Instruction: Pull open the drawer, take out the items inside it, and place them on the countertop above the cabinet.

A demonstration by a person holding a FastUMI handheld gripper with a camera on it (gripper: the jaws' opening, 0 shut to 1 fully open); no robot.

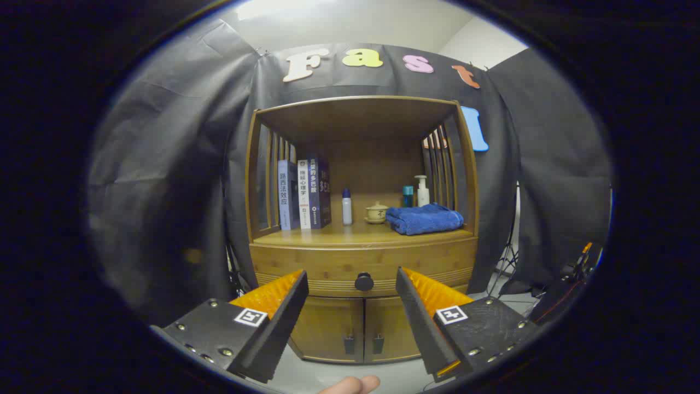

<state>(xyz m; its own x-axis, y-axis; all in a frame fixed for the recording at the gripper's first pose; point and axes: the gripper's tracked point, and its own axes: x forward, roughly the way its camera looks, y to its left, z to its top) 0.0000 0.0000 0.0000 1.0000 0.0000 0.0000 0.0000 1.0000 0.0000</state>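
A wooden cabinet stands ahead against the booth wall. Its drawer is closed, with a dark round knob at the front centre. My gripper is open, held some way in front of the cabinet, and the knob appears between the fingertips but well beyond them. Nothing sits between the fingers. The countertop above the drawer is a wooden shelf surface inside an open-fronted hutch. The drawer's contents are hidden.
On the countertop stand three books at the left, a small white bottle, a lidded tea cup, a folded blue towel, a teal bottle and a pump bottle. Two lower doors sit under the drawer. A fingertip shows below.
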